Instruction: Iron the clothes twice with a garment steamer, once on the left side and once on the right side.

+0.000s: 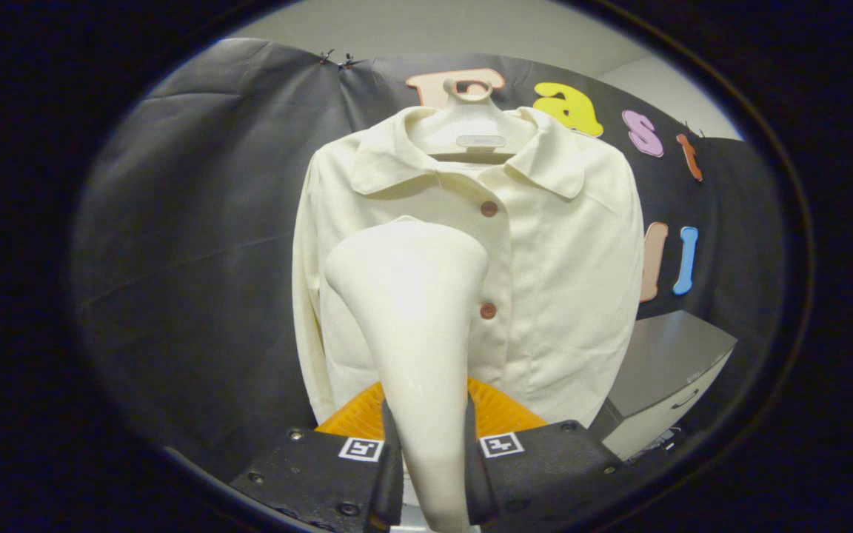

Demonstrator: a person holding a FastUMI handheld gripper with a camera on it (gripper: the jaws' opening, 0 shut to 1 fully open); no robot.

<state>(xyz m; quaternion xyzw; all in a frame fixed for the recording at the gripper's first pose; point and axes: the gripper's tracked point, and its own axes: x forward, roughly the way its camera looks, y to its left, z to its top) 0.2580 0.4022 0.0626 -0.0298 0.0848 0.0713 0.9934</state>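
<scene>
The hand-held gripper (426,459) pinched the steamer (412,311) by its narrow handle; it might have twisted and skidded off the shirt (560,281)

Tool (427,451) fingers clamp the steamer (412,311) handle upright.

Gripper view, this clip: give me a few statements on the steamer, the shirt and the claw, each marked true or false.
1. The claw is shut on the garment steamer. True.
2. The shirt lies flat on a table. False: it hangs on a hanger against the black cloth wall.
3. The steamer's head is up in front of the shirt's buttoned front. True.
4. The shirt is unbuttoned and hanging open. False: its front is closed, with two buttons showing.
5. A grey cabinet stands beside the shirt's lower edge. True.
</scene>
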